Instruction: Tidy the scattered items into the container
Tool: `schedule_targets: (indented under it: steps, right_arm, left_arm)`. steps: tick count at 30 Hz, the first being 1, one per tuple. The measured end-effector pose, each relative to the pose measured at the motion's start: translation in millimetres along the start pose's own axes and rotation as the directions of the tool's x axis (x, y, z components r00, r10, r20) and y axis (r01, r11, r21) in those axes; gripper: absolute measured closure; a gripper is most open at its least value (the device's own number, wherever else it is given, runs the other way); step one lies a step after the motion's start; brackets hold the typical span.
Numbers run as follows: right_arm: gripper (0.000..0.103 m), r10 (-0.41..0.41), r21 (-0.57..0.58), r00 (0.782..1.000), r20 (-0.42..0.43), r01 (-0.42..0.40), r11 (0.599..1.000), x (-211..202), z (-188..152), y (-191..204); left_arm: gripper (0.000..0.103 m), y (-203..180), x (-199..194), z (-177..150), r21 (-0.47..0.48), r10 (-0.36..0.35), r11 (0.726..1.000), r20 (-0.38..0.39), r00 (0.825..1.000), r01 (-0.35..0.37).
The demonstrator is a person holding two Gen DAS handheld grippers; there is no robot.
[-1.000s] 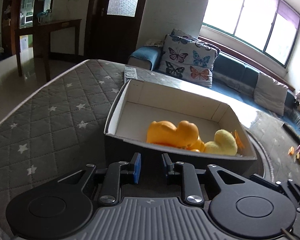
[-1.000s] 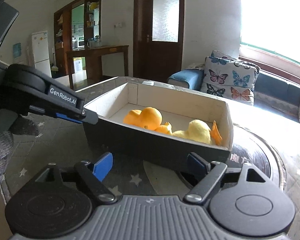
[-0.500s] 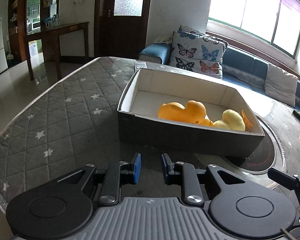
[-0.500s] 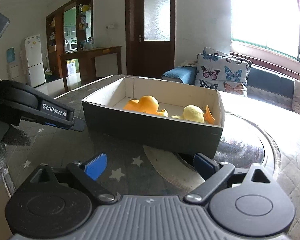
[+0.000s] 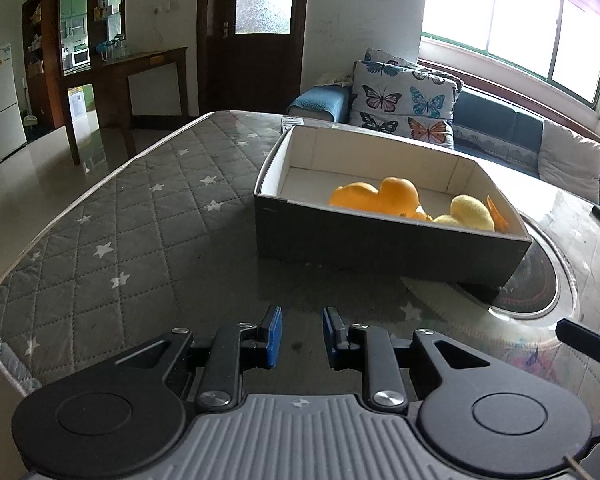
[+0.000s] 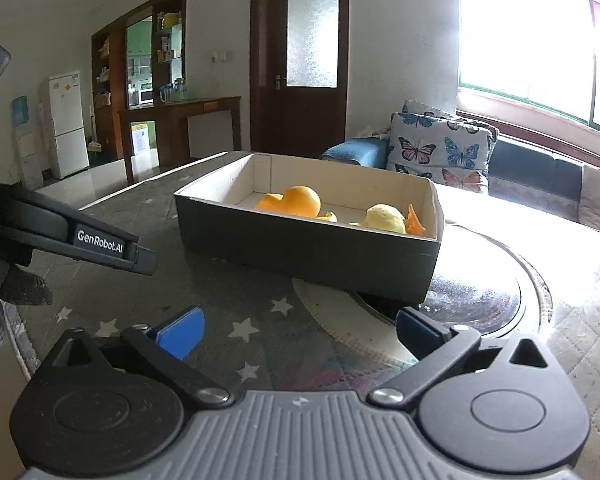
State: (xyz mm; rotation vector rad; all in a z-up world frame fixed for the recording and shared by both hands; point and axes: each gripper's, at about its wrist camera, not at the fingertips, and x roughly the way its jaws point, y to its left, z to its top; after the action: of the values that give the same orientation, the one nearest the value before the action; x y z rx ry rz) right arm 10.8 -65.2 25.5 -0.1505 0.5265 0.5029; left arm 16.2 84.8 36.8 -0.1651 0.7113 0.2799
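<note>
Two toys, an orange rubber duck (image 5: 374,199) and a yellow plush duck (image 5: 471,213), lie inside the dark cardboard box (image 5: 380,240) on the grey star-quilted counter (image 5: 132,216). Left tongs (image 5: 300,334) stand slightly apart and empty; right tongs (image 6: 298,330) have just been opening wide, nothing between them.

The only readable text was "GenRobot.AI", printed in white on the black side of the left gripper (image 6: 100,242), seen from the right wrist view. Papers or stickers showed on the fridge (image 6: 68,120) and on a notice (image 6: 141,140) under the side table, perhaps printed, but their marks were too small and blurred to read.
</note>
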Motion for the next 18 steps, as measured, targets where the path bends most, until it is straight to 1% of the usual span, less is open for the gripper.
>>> schedule_targets:
  steps: [13,18]
  right_arm:
    - [0.000,-0.026,-0.020,1.000,0.001,0.026,0.999,-13.6,-13.0,7.7]
    - [0.000,-0.058,-0.028,0.998,0.012,0.058,0.998,-21.1,-15.0,6.8]
  left_arm:
    - [0.078,-1.7,-18.2,-17.7,0.030,0.047,0.998,0.039,0.998,-0.049]
    - [0.078,-7.4,-24.6,-23.1,0.058,0.067,0.996,0.066,0.996,-0.071]
